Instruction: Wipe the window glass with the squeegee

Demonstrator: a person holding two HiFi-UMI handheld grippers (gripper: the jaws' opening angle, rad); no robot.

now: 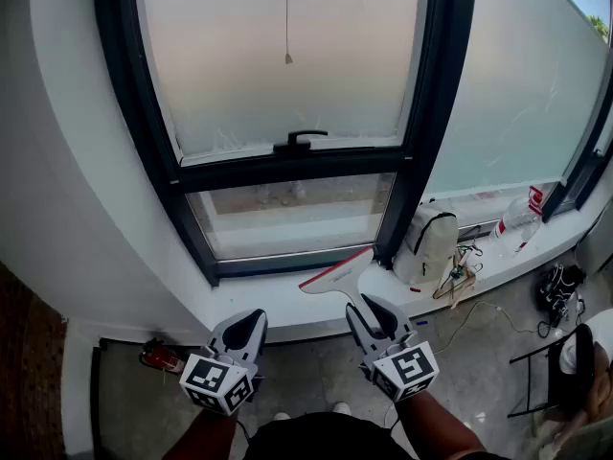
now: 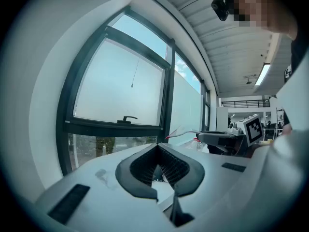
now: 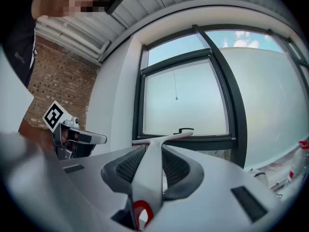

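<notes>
Squeegee point(image 1: 337, 274): white body with a red edge along the blade, its handle clamped between the jaws of the right hand-held gripper point(image 1: 369, 307). The blade is carried crosswise and slightly tilted, out beyond the jaw tips. From the head view it lies over the white window sill point(image 1: 287, 300), just before the lower right corner of the window's dark frame point(image 1: 421, 161); whether it touches the glass cannot be told. Left hand-held gripper point(image 1: 253, 318): level with the right one and well apart from it, jaws brought together at the tips, nothing between them. Window glass: an upper frosted pane point(image 1: 287, 84), with a thin pull cord point(image 1: 287, 27) hanging in front of it and a black handle point(image 1: 300, 140) on the cross bar below. A lower clear pane point(image 1: 287, 214) sits beneath the bar, and a second wide frosted pane point(image 1: 517, 103) lies to the right of the upright. On the sill to the right: a pale backpack point(image 1: 428, 242) standing upright, a tangle of cables point(image 1: 460, 278) just beside it, then a clear plastic bottle point(image 1: 515, 220) with a red label, lying tilted. On the floor: a red fire extinguisher point(image 1: 161, 356) at the left below the sill and a black chair point(image 1: 560, 372) at the far right. A brick wall point(image 3: 53, 81) shows at the left of the right gripper view.
</notes>
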